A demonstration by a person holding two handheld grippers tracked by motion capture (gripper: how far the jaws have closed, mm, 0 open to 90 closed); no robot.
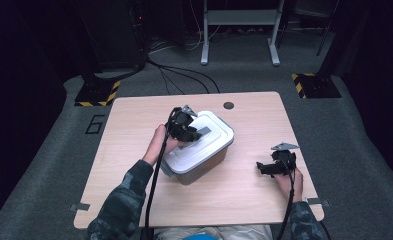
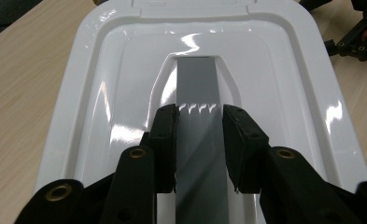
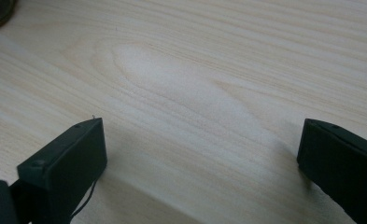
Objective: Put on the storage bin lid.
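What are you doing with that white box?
A person is working at a wooden table with a gripper in each hand. The left gripper is shut on the grey handle in the white lid of a plastic box. The right gripper is open, near the bare tabletop, apart from the box.

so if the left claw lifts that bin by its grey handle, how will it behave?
The glossy white lid probably slips under pads. The flat grey handle, gripped by the left claw, looks stiff. The bin, held centrally, likely hangs level.
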